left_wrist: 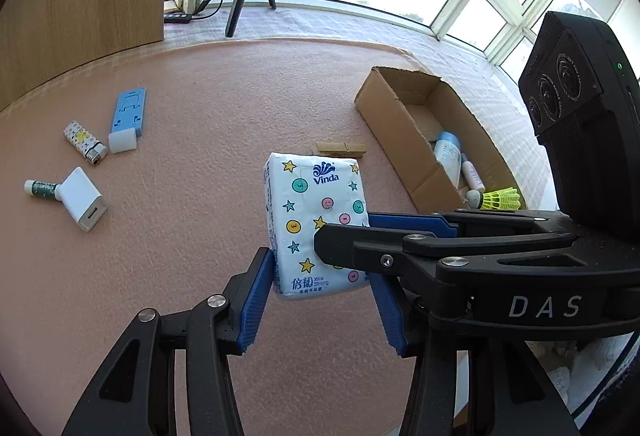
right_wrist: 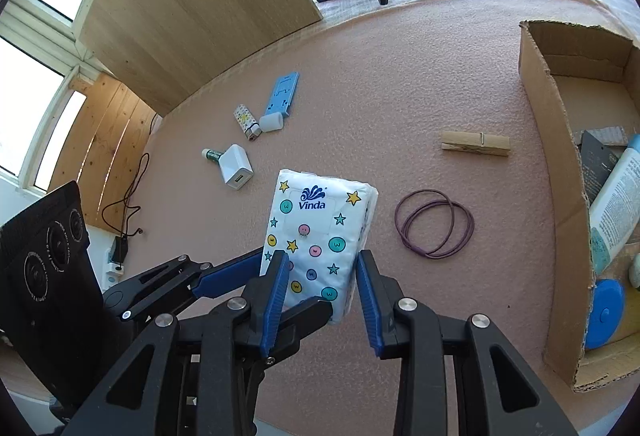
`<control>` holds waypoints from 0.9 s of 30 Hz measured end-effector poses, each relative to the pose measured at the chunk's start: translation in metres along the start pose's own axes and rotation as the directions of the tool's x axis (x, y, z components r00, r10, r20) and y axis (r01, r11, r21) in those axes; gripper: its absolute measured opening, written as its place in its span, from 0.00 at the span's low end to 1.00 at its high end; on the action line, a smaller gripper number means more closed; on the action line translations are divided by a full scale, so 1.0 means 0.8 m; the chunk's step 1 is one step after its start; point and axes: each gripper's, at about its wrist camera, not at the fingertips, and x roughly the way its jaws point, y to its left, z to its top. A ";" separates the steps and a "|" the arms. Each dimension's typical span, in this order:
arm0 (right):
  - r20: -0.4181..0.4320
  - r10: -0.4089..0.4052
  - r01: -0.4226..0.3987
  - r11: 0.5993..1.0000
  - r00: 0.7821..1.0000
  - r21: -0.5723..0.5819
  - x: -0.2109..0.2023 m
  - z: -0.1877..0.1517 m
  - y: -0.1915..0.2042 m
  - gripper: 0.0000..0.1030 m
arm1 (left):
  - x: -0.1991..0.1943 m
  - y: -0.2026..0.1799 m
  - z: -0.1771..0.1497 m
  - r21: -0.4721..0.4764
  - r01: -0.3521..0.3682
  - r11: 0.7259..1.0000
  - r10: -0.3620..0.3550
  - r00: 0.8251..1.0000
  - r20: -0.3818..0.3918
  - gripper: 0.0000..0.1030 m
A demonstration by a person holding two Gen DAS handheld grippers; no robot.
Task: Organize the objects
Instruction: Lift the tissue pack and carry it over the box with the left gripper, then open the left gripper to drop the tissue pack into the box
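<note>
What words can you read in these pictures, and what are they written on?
"Vinda": on the tissue pack, beside a blue wave logo.
"Xtra Strong": near the bottom of the tissue pack, next to two large Chinese characters; the smaller line under them is too small to read.
"DAS": on the right hand-held gripper.
Print on the white bottle in the cardboard box: too blurred to read.

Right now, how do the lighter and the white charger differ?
The lighter is slim and rounded with a patterned wrap and metal tip; the charger is a blocky plain white cube. The lighter lies beside the blue stand; the charger touches a small green tube. Both lie loose on the pink mat.
</note>
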 end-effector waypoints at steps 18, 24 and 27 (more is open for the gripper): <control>0.173 -0.132 0.113 0.987 0.976 0.115 -0.129 0.060 -0.143 0.31 | 0.097 -0.174 0.128 0.207 0.066 0.976 -0.069 0.998 0.006 0.51; 0.183 -0.155 0.134 0.983 0.971 0.122 -0.139 0.081 -0.173 0.31 | 0.125 -0.204 0.156 0.238 0.050 0.970 -0.055 0.998 0.012 0.51; 0.186 -0.167 0.147 0.982 0.968 0.116 -0.141 0.088 -0.181 0.31 | 0.135 -0.213 0.166 0.242 0.047 0.969 -0.050 0.999 0.008 0.51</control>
